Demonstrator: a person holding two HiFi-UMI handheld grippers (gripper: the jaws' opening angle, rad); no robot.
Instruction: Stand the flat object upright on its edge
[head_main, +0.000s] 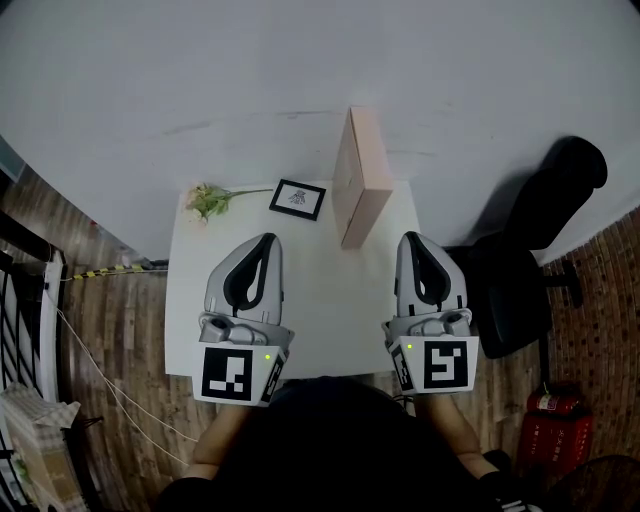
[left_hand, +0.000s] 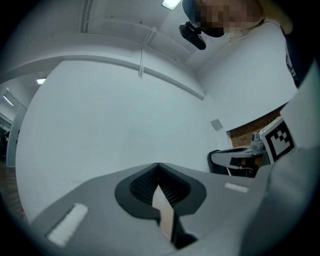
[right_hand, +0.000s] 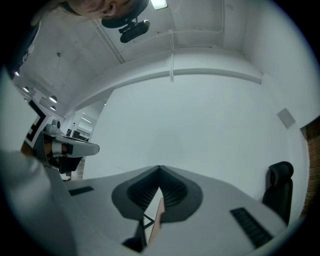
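1. Left gripper (head_main: 268, 240) is fully closed, its tips meet, and it holds nothing. It hovers over the table (head_main: 330, 320) at 7 o'clock.
2. Right gripper (head_main: 410, 238) is also closed tip to tip and empty, at 4 o'clock over the table. It is near the tan flat box (head_main: 360, 180) but does not touch it.
3. The box already stands upright on a long edge at 1 o'clock on the table, by the far side, with its broad face turned toward 9 o'clock.
4. Handling, as a judgement:
   - It looks like stiff card or thin wood, light and not fragile.
   - Its faces are smooth, so it may slip in a pinch.
   - It is tall on a narrow base, so a sideways nudge would likely tip it.
5. Where to grip, as a judgement: pinch across the thin dimension near the top edge, or steady both broad faces. Avoid pushing low on one face.
6. Hard to tell:
   - Whether the box's far end leans on the wall (head_main: 200, 80) or stands free.
   - The bottom edge contact, which cannot be seen from above.
7. In both gripper views only a tan sliver shows through the hollow behind the closed tips. It is probably the box seen beyond, not something gripped.
8. Also on the table are a flower sprig (head_main: 210, 200) at 10 o'clock and a small picture frame (head_main: 298, 198) at 12 o'clock. The print in the frame is too small to read. A chair (head_main: 540, 230) stands off the table at 3 o'clock.
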